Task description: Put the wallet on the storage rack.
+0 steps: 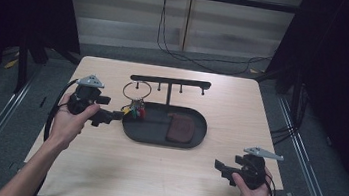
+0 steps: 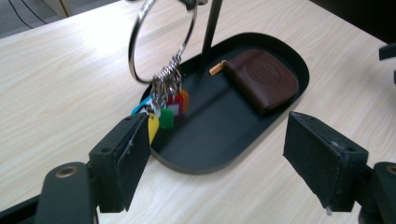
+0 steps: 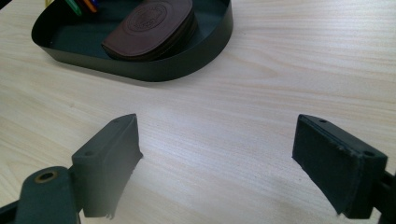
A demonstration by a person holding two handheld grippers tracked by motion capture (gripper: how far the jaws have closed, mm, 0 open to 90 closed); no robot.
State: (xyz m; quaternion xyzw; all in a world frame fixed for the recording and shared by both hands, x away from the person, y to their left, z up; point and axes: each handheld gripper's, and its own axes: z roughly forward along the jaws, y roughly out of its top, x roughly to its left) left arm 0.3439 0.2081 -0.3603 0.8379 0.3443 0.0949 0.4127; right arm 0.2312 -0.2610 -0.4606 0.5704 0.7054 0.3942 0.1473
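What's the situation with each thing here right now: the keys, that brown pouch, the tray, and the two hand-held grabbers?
Key ring: hanging from the rack, its coloured tags dangling at the tray's end.
Brown pouch: closed, lying flat in the tray.
Tray: flat on the table, holding the pouch.
Rack: upright, other pegs bare.
Left gripper: fingers open, beside the key tags, holding nothing.
Right gripper: fingers open, over bare table, holding nothing.

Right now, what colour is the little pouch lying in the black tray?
Dark brown. The pouch shows best in the left gripper view, lying in the tray.
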